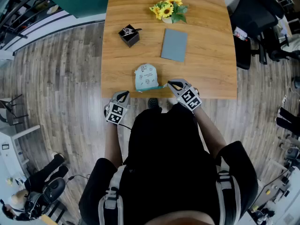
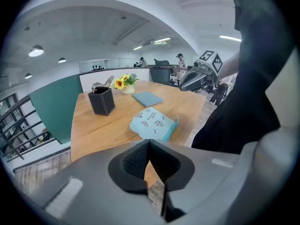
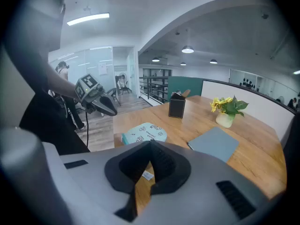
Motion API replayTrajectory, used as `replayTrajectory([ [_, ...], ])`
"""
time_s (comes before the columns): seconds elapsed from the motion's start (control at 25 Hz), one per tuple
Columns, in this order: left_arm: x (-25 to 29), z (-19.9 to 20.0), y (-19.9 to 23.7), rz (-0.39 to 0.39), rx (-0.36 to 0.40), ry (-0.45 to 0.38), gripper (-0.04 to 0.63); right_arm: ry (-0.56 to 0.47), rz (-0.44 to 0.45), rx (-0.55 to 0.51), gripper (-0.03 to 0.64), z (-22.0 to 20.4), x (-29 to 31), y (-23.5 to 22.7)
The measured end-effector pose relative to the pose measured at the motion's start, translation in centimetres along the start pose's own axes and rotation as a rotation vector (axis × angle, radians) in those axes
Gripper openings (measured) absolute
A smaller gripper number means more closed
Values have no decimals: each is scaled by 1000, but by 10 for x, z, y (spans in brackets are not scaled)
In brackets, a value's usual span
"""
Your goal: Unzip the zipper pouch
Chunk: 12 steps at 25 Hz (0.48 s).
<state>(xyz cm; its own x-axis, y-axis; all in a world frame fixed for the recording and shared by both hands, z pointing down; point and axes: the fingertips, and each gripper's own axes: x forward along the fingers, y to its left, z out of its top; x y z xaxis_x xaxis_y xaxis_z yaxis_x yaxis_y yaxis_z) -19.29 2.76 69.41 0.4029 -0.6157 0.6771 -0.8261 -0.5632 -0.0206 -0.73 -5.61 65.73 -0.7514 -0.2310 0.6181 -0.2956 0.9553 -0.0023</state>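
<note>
Over on the left, my left gripper (image 1: 123,95) hangs just off the near edge of the bench (image 1: 211,55). Its jaws are clenched tip to tip with nothing between them, and it touches nothing. Further up the bench stands a small black holder box (image 1: 130,35), well clear of the job. Now the one that matters: the zipper pouch (image 1: 146,77), pale teal with little printed drawings, lies flat at the bench's near edge, between my two grippers. It looks like soft fabric and light, so I judge it will slide and bunch if I tug it one-handed. One pair of jaws should pin a corner of the body while the other pinches the zipper pull. A teal tab juts from its near right corner, which is my guess for where the zipper ends, though the pull itself is too small to make out. Beyond it lie a grey-blue notebook (image 1: 174,45) and a pot of sunflowers (image 1: 168,8). On the right, my right gripper (image 1: 174,84) sits just beside that tab, jaws pressed together at the tips. A small white tag (image 3: 146,175) shows through the gap behind them, seemingly on the bench and not gripped. Both pairs need to open before anything happens.
</note>
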Motion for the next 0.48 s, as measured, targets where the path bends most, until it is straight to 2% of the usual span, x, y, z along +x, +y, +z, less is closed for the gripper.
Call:
replayTrajectory([
  [0.28, 4, 3, 3, -5, -30, -5, 0, -7, 0, 6, 2, 2, 1, -3],
  [0.48, 11, -4, 1, -9, -113, -9, 0, -16, 5, 16, 2, -2, 2, -1],
])
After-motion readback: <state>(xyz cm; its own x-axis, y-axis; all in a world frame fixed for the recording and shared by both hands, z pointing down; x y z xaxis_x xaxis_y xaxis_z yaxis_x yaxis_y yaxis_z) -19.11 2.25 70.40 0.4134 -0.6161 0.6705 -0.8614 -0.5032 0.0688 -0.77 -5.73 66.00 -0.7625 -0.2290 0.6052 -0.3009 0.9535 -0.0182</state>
